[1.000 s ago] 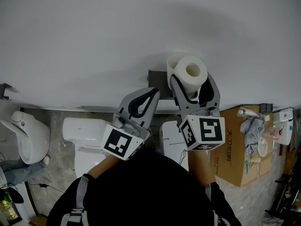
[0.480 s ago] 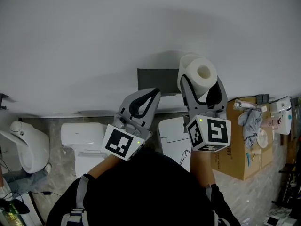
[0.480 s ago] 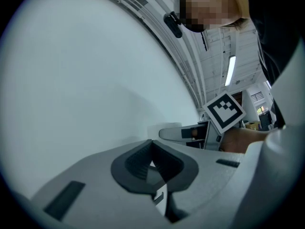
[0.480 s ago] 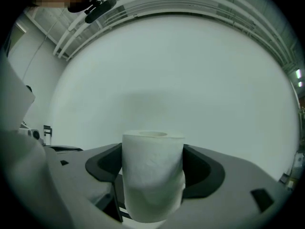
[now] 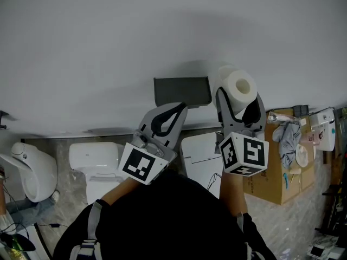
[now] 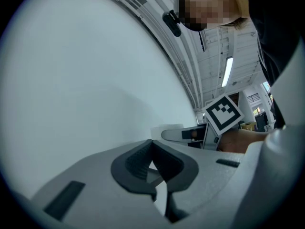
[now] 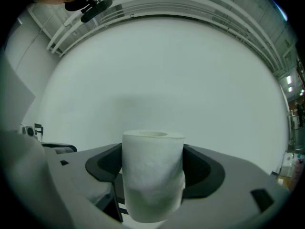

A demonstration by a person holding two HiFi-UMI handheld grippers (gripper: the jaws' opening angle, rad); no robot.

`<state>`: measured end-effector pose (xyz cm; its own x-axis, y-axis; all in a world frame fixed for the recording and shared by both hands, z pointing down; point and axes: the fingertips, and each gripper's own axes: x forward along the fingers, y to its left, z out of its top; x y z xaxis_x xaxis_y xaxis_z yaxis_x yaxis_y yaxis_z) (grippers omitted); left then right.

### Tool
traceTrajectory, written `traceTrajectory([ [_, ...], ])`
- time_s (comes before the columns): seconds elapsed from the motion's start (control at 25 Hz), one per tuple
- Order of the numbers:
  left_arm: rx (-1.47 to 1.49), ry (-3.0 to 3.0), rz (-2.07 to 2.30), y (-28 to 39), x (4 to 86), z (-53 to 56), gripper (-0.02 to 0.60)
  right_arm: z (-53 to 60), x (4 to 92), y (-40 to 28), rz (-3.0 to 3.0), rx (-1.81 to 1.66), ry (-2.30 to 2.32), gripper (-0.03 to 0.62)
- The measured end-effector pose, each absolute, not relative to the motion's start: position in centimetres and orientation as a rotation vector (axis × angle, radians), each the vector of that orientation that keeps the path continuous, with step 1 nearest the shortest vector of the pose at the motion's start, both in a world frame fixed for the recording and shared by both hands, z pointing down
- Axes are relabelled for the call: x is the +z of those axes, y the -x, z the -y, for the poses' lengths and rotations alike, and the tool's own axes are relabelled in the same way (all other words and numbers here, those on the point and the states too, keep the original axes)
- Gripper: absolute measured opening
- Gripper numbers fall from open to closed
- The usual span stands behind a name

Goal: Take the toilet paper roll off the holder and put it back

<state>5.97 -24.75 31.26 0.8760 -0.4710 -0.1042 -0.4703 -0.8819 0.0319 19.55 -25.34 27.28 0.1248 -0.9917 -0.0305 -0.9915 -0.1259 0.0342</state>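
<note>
A white toilet paper roll (image 5: 239, 89) is clamped between the jaws of my right gripper (image 5: 239, 103), which holds it up in front of the white wall. In the right gripper view the roll (image 7: 153, 173) stands upright between the dark pads, squeezed at its sides. The grey holder (image 5: 182, 91) is fixed on the wall just left of the roll, and its edge (image 7: 58, 147) shows at the far left of the right gripper view. My left gripper (image 5: 169, 114) sits below the holder with its jaws closed together and nothing between them (image 6: 155, 168).
Below are two white toilets (image 5: 95, 162) (image 5: 201, 155) and a white urinal (image 5: 24, 169) at the left. A cardboard box (image 5: 279, 167) with cloths on it stands at the right. The white wall (image 5: 162, 31) fills the upper part of the head view.
My right gripper has carried the roll to the right, off the holder. The holder now shows bare to the roll's left. The left gripper has barely moved.
</note>
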Motion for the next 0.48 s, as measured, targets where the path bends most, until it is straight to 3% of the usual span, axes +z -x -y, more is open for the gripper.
traceTrajectory([
  [0.48,-0.169,-3.031,0.765,-6.01,31.55,24.6,0.006,25.12,28.03,-20.62,2.044,-0.043,-2.384,0.376],
])
